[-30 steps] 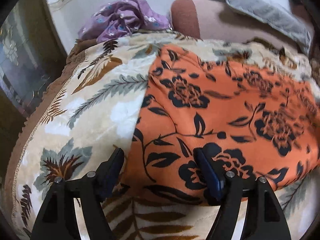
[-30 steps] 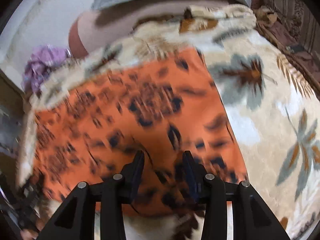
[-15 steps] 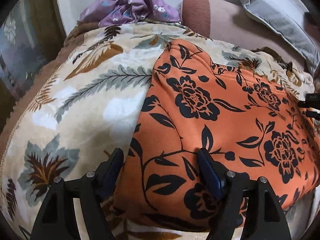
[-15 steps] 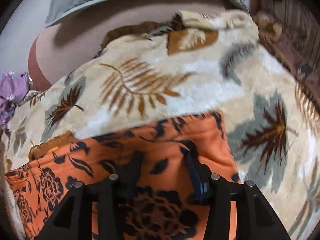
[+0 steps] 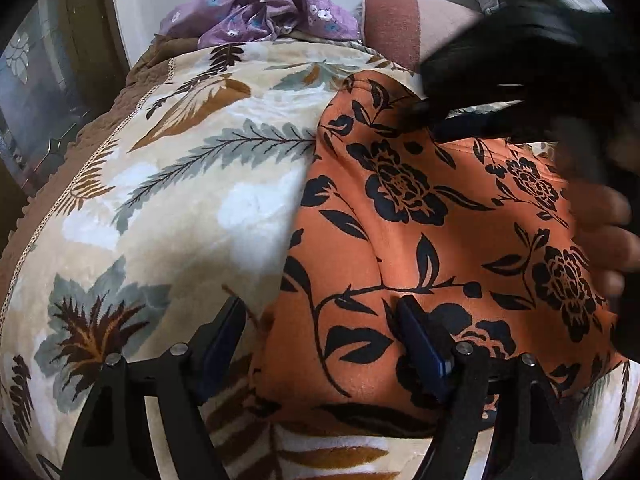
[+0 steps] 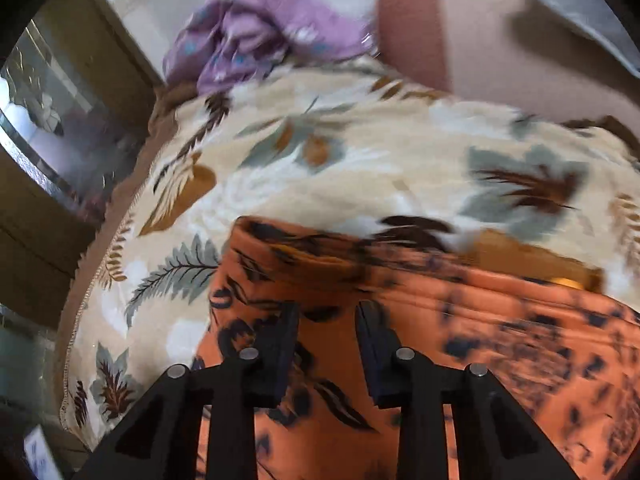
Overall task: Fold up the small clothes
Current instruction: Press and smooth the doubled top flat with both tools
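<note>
An orange cloth [image 5: 432, 240] with black flowers lay flat on a cream blanket [image 5: 192, 208] printed with grey and brown leaves, filling the part of the left wrist view from the centre out toward three o'clock and down to six. The left gripper [image 5: 320, 328] hung low over the cloth's near left corner at six o'clock, its jaws wide and opening: one finger stood over the blanket just beside the cloth's edge, the other over the cloth, and nothing was pinched between them. The right gripper [image 5: 452, 116] reached in from two o'clock to the cloth's far edge, blurred, with the fingers of a hand [image 5: 600, 236] showing behind it at three o'clock. In its own view the right gripper [image 6: 327, 322] sat at six o'clock over the cloth [image 6: 460, 332] just short of the far hem, its jaws fairly narrow and closing, with cloth under the gap; whether the pads had caught any fabric could not be told. A crumpled purple garment [image 5: 264, 4] with small flowers lay at twelve o'clock beyond the blanket, beside a pink-brown cushion [image 5: 404, 24] at one o'clock.
</note>
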Motion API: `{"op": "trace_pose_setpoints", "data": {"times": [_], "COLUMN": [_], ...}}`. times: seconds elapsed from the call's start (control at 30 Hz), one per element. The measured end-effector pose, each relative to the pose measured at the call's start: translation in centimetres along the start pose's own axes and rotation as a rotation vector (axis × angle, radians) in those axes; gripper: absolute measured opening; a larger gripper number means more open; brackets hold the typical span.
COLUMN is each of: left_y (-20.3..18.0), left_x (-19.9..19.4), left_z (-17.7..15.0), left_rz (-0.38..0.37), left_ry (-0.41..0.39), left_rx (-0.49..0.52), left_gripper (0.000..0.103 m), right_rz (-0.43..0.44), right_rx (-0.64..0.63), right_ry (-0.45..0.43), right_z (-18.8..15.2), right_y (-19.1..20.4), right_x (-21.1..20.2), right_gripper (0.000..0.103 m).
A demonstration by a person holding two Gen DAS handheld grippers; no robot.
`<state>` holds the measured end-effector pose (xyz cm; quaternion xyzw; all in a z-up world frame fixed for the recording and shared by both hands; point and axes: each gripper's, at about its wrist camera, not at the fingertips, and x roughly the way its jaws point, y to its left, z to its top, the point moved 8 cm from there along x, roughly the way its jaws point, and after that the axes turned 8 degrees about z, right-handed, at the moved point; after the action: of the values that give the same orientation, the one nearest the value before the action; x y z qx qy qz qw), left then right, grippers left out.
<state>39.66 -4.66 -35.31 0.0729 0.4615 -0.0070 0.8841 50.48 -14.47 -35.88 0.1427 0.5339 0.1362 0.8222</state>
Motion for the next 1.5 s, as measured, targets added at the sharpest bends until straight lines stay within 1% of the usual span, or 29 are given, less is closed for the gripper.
{"op": "trace_pose_setpoints", "data": {"times": [0.07, 0.1, 0.17, 0.3, 0.43, 0.5, 0.53, 0.57, 0.67, 0.87, 0.93, 0.97, 1.03, 1.13, 1.17, 1.2, 1.3, 1.37, 1.43, 1.5], "left_y": [0.2, 0.4, 0.8, 0.5, 0.5, 0.5, 0.5, 0.5, 0.4, 0.2, 0.2, 0.3, 0.3, 0.2, 0.2, 0.3, 0.3, -0.1, -1.0, -1.5], "left_x": [0.4, 0.8, 1.2, 1.1, 1.3, 1.4, 1.4, 1.4, 1.3, 1.2, 1.2, 1.2, 1.2, 1.4, 1.4, 1.4, 1.0, 0.3, -0.8, -1.7], "left_z": [-0.1, -0.2, -0.2, -0.2, -0.1, -0.1, -0.1, -0.1, -0.2, -0.2, -0.2, -0.2, -0.2, -0.2, -0.2, -0.2, -0.1, 0.1, 0.3, 0.4], "left_rz": [-0.008, -0.028, -0.048, -0.022, -0.019, -0.016, -0.014, -0.012, 0.001, 0.022, 0.029, 0.034, 0.036, 0.041, 0.041, 0.041, 0.046, 0.042, -0.001, -0.012], "left_ry": [0.007, 0.018, 0.029, 0.015, 0.016, 0.014, 0.012, 0.010, 0.003, -0.007, -0.013, -0.013, -0.016, -0.012, -0.009, -0.001, 0.042, 0.037, 0.018, 0.002], "left_rx": [-0.003, -0.021, -0.053, -0.030, -0.039, -0.041, -0.042, -0.042, -0.043, -0.041, -0.037, -0.037, -0.036, -0.045, -0.047, -0.056, -0.066, -0.049, -0.035, -0.036], "left_gripper": [0.090, 0.091, 0.095, 0.097, 0.097, 0.097, 0.097, 0.098, 0.099, 0.100, 0.100, 0.100, 0.100, 0.101, 0.101, 0.101, 0.101, 0.100, 0.100, 0.100], "right_rz": [-0.021, -0.042, -0.021, 0.014, 0.049, 0.052, 0.054, 0.051, 0.042, 0.021, -0.006, -0.039, -0.078, -0.085, -0.066, -0.036, 0.008, 0.019, 0.024, 0.011], "right_rx": [0.033, 0.045, 0.075, 0.120, 0.149, 0.156, 0.160, 0.166, 0.201, 0.307, 0.333, 0.337, 0.358, 0.445, 0.456, 0.458, 0.463, 0.467, 0.481, 0.505], "right_ry": [0.020, 0.031, 0.011, -0.028, -0.102, -0.125, -0.133, -0.138, -0.155, -0.164, -0.156, -0.148, -0.134, -0.095, -0.099, -0.129, -0.176, -0.215, -0.257, -0.302], "right_z": [0.5, 0.7, 1.3, 1.8, 1.0, 0.5, 0.0, -0.7, -3.3, -9.0, -11.1, -12.4, -14.5, -17.8, -18.3, -18.6, -19.0, -19.6, -20.1, -20.2], "right_y": [-0.4, -0.8, -1.5, -2.1, -2.7, -3.2, -3.6, -4.1, -6.2, -10.5, -11.7, -12.7, -14.4, -17.3, -17.7, -17.8, -17.8, -18.0, -18.5, -19.5], "right_x": [2.4, 3.5, 3.9, 2.3, -2.1, -4.0, -5.3, -6.5, -10.1, -14.7, -15.4, -15.8, -16.1, -15.5, -15.5, -15.9, -17.1, -17.9, -18.9, -20.2], "right_gripper": [0.032, 0.030, 0.030, 0.030, 0.030, 0.030, 0.031, 0.035, 0.035, 0.035, 0.035, 0.035, 0.035, 0.034, 0.033, 0.033, 0.033, 0.033, 0.033, 0.033]}}
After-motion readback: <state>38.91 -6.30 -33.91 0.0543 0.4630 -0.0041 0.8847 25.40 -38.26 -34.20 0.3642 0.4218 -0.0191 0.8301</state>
